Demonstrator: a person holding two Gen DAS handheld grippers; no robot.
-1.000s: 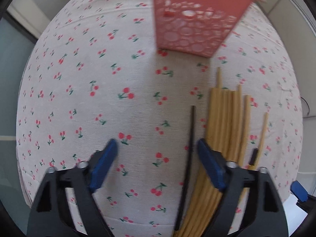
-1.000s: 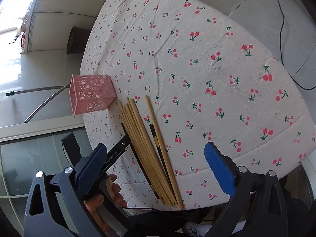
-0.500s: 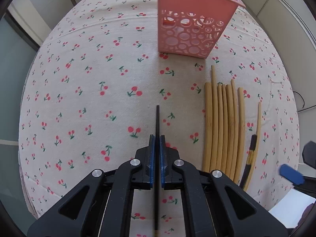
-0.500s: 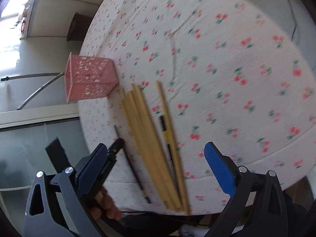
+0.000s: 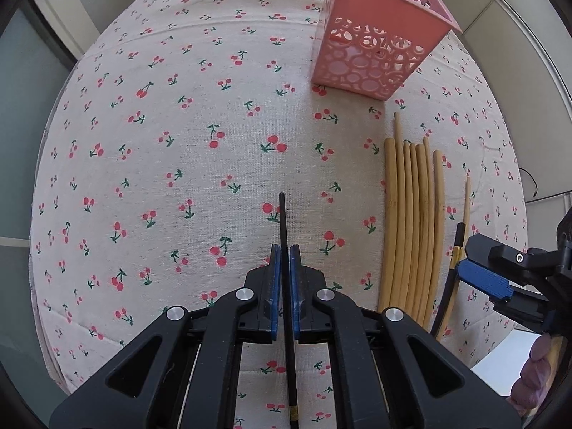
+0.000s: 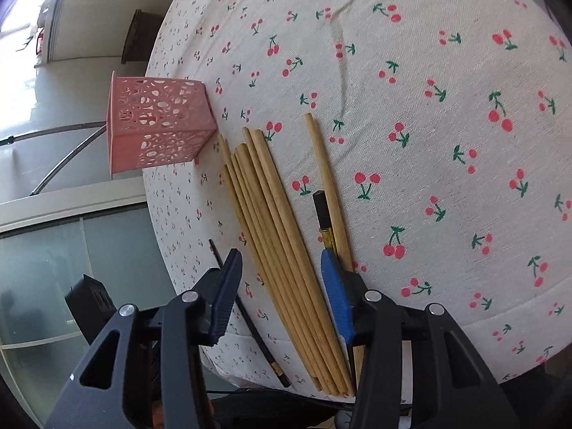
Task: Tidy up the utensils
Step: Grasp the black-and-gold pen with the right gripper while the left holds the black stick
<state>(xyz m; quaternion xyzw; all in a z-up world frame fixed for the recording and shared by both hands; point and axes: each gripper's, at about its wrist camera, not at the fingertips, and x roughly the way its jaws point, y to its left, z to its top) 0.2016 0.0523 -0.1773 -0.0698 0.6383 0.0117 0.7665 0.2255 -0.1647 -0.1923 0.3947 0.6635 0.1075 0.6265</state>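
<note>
The left gripper (image 5: 282,268) has its jaws clamped on a black chopstick (image 5: 283,221); the right gripper's (image 6: 280,286) jaws stand wide, straddling the wooden chopsticks (image 6: 275,236) on the tabletop (image 6: 429,125); the pink basket (image 6: 157,125) stands just beyond the wooden chopsticks' far tips

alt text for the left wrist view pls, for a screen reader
The left gripper is shut on a black chopstick above a cherry-print tablecloth. A pink perforated basket stands upright ahead on the right, with a row of bamboo chopsticks lying nearer and the right gripper at the right edge.
</note>
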